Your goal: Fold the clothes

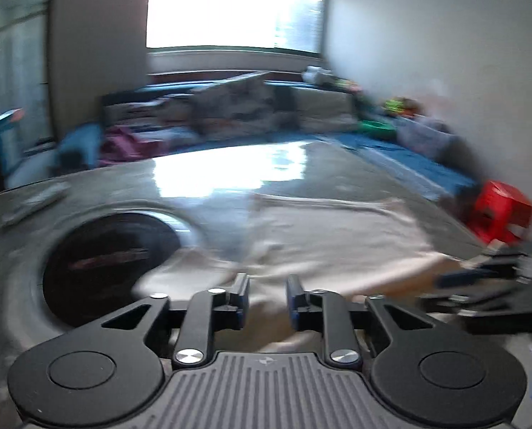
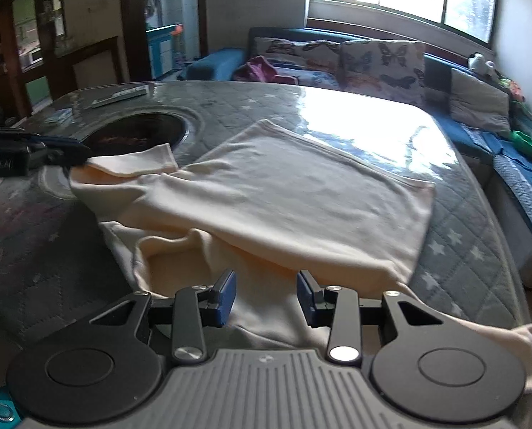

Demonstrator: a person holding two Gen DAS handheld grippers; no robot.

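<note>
A cream shirt [image 2: 301,193] lies spread on the grey star-quilted table [image 2: 462,250], its body partly folded over and one sleeve [image 2: 137,162] lying out to the left. My right gripper [image 2: 266,296] hovers over the shirt's near edge, jaws apart, with cloth below them but nothing pinched. My left gripper [image 2: 69,152] sits at the tip of that sleeve. In the blurred left wrist view, my left gripper [image 1: 267,296] shows a clear gap over the shirt [image 1: 337,236], and my right gripper [image 1: 480,275] is at the right edge.
A round black inset [image 2: 140,130] sits in the table at the left, partly under the sleeve. A flat booklet or remote [image 2: 122,94] lies at the far left corner. A sofa with butterfly cushions [image 2: 373,60] stands behind, and a red stool [image 1: 498,211] to the right.
</note>
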